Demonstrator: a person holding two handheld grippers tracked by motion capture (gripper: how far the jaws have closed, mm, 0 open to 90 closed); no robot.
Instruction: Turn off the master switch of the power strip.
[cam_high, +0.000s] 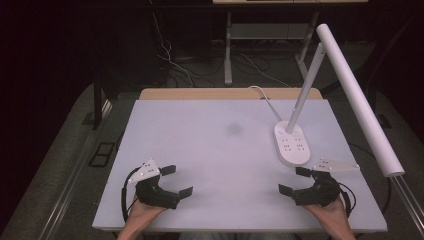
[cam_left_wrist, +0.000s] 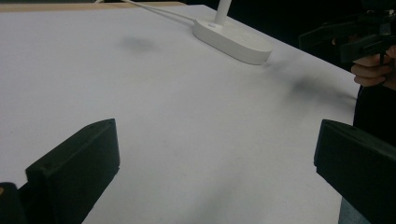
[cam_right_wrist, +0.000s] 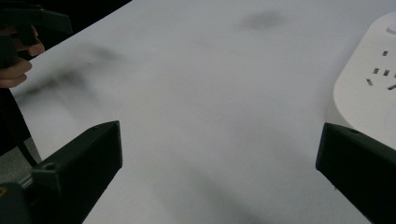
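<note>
My left gripper (cam_high: 177, 180) rests low over the white table (cam_high: 210, 150) near its front left, jaws spread wide with nothing between them. My right gripper (cam_high: 294, 180) sits at the front right, also open and empty, just in front of the lamp base. In the left gripper view my own gripper (cam_left_wrist: 217, 149) frames bare tabletop, and the right gripper (cam_left_wrist: 355, 37) with its hand shows at the upper right. In the right gripper view my own gripper (cam_right_wrist: 219, 154) frames bare table, with the left gripper (cam_right_wrist: 28, 23) and its hand at the upper left.
A white desk lamp stands at the right, its oval base with sockets (cam_high: 291, 144) (cam_left_wrist: 233, 39) (cam_right_wrist: 369, 88) on the table, its long tube head (cam_high: 357, 97) reaching over the right edge. Its cord (cam_high: 265, 100) runs to the back. A faint dark smudge (cam_high: 234, 128) marks the middle.
</note>
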